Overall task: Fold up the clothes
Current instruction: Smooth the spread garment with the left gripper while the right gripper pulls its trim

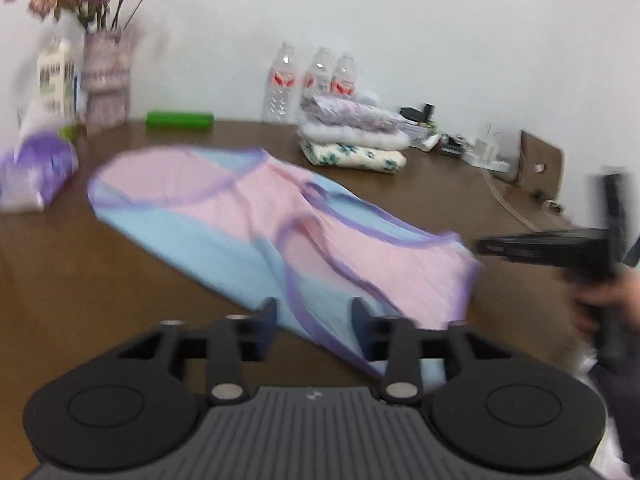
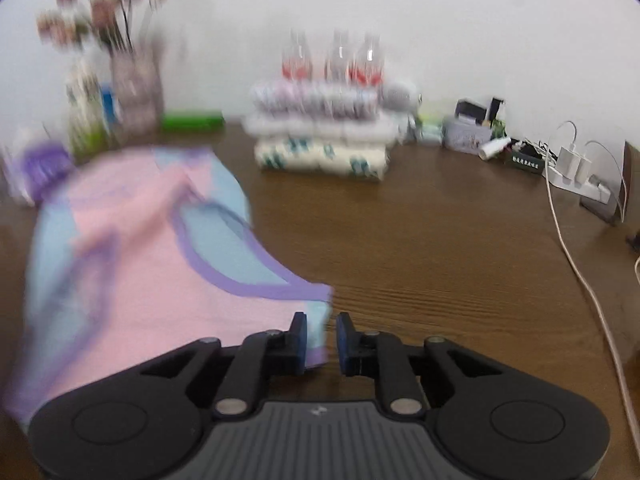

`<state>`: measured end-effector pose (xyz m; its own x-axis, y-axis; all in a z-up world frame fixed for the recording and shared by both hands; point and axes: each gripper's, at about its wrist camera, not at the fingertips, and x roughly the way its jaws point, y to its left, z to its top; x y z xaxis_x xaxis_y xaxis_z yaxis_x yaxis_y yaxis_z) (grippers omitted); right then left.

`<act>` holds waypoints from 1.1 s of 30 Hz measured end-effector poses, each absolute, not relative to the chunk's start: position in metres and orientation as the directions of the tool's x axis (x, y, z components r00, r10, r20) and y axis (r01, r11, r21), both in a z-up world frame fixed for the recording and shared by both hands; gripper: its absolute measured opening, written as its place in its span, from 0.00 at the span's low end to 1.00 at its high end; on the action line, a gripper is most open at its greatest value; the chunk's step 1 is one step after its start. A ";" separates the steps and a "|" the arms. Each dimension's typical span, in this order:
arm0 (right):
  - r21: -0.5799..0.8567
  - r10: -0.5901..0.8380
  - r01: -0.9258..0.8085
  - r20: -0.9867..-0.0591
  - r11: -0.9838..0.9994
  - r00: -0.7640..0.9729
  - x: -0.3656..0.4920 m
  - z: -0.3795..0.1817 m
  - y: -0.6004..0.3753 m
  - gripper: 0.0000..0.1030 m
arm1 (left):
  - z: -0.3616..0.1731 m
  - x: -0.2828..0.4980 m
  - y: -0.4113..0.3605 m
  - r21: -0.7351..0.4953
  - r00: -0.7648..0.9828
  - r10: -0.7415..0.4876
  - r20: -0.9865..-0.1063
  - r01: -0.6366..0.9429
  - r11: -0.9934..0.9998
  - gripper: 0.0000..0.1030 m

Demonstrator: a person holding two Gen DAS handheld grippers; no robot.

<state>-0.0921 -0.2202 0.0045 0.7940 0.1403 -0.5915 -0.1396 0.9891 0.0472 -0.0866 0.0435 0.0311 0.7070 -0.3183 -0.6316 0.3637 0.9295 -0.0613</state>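
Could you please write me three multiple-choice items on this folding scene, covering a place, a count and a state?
1. Where is the stack of folded clothes?
A. in front of the water bottles
B. on the floor
C. on the pink and blue garment

2. How many water bottles stand by the wall?
A. one
B. three
C. six

3. How is the left gripper?
A. shut on a bottle
B. open over the garment
C. out of view

Answers:
1 A, the bottles rise behind the stack.
2 B, three red-labelled bottles show.
3 B, its fingers stand apart with cloth showing between them.
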 end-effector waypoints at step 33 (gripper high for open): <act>-0.029 0.420 -0.575 -0.654 0.818 0.630 -0.182 -0.003 -0.155 0.04 | 0.035 0.019 0.107 0.350 0.824 0.030 -0.566 0.208 0.913 0.48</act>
